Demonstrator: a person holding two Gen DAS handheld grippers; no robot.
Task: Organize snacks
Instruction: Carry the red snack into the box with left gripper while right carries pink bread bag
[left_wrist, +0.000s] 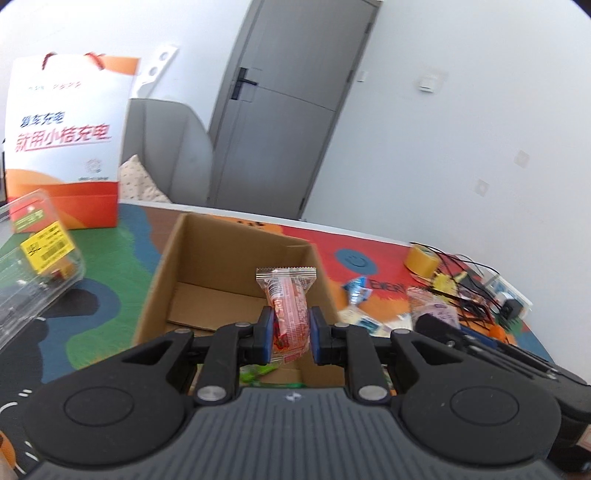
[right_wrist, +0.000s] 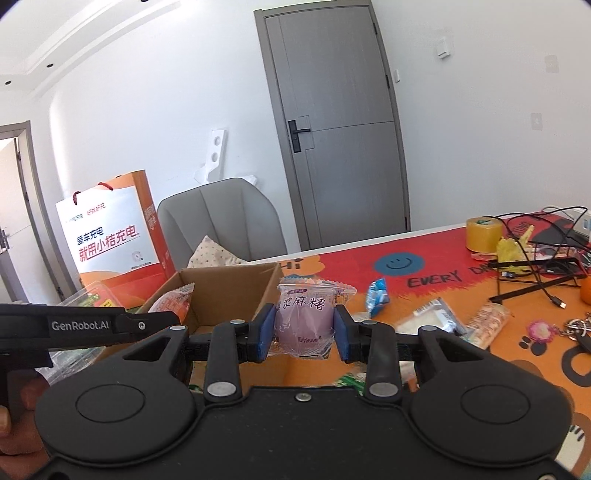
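My left gripper (left_wrist: 291, 325) is shut on a red-and-clear snack packet (left_wrist: 288, 306), held upright over the open cardboard box (left_wrist: 162, 258). From the right wrist view that packet (right_wrist: 173, 301) shows above the box's (right_wrist: 221, 291) left wall, with the left gripper's black arm (right_wrist: 85, 326) reaching in. My right gripper (right_wrist: 304, 332) is shut on a purple mochi packet (right_wrist: 304, 317), just right of the box's near corner. Loose snacks lie on the colourful mat: a blue wrapped sweet (right_wrist: 378, 295), a clear packet (right_wrist: 430, 319) and an orange-striped packet (right_wrist: 487, 323).
A white-and-orange paper bag (left_wrist: 62, 147) stands behind the box. A clear plastic clamshell (left_wrist: 33, 258) lies left of it. A yellow tape roll (right_wrist: 484, 234), black cables (right_wrist: 543, 266) and keys (right_wrist: 576, 328) crowd the right side. Behind the table are a grey chair (right_wrist: 221, 221) and door.
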